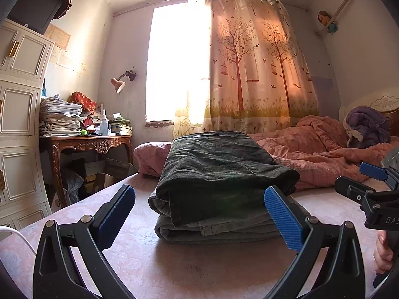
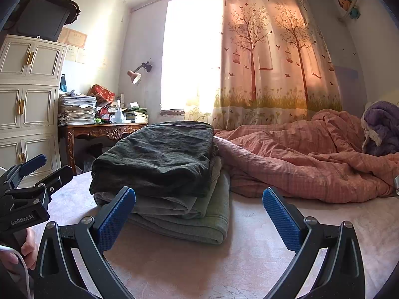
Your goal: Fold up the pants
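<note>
Pants (image 1: 219, 169), dark green, folded, atop stack

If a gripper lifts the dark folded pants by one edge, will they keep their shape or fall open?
The dark pants are soft cloth with wrinkles and rounded folds, so they would likely sag and unfold if lifted by one edge. They lie loose on the grey garment, so a push would probably slide the top layer. They should not roll or break.
</note>
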`<state>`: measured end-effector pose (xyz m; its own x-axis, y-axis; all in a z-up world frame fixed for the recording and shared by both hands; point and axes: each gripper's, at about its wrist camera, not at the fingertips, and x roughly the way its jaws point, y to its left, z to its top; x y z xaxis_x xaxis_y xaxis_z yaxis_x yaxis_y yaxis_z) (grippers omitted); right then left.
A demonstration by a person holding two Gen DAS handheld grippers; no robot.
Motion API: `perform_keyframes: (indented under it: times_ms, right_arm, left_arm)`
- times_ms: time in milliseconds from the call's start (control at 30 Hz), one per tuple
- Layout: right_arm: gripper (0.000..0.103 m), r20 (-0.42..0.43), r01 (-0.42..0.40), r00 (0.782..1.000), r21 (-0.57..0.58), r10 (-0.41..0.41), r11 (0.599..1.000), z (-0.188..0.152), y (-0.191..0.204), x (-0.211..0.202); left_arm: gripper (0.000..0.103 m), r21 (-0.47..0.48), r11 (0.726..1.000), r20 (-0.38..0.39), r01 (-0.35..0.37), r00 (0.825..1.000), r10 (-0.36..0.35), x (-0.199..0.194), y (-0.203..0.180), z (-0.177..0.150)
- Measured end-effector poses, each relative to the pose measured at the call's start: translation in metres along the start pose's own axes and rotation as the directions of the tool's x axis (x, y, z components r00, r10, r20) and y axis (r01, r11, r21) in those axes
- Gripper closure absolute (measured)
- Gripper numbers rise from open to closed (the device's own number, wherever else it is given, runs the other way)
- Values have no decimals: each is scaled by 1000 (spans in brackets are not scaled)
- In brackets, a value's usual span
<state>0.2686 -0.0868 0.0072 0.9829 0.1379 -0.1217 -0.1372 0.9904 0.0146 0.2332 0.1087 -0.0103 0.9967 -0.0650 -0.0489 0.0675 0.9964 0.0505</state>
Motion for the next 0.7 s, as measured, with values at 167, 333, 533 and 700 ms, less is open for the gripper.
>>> perform_keyframes:
  times_ms: [167, 333, 533, 700]
  right_arm:
    - [0, -3, 2, 1000, 2, -2, 1000, -1, 0, 0]
    - [0, 0, 0, 1000, 0, 0, 1000, 0, -1, 0]
    - [0, -2, 0, 1000, 0, 0, 1000, 0, 0, 0]
    - [0, -2, 0, 1000, -1, 0, 1000, 0, 0, 0]
  left_arm:
    - [0, 14, 1000, -1, 6, 1000, -6, 0, -1, 0]
    - [0, 16, 1000, -2, 5, 1000, -5, 0, -2, 0]
    - [0, 10, 1000, -4, 1, 1000, -1, 0, -2, -1]
    - [0, 13, 1000, -4, 2, 1000, -2, 1, -2, -1]
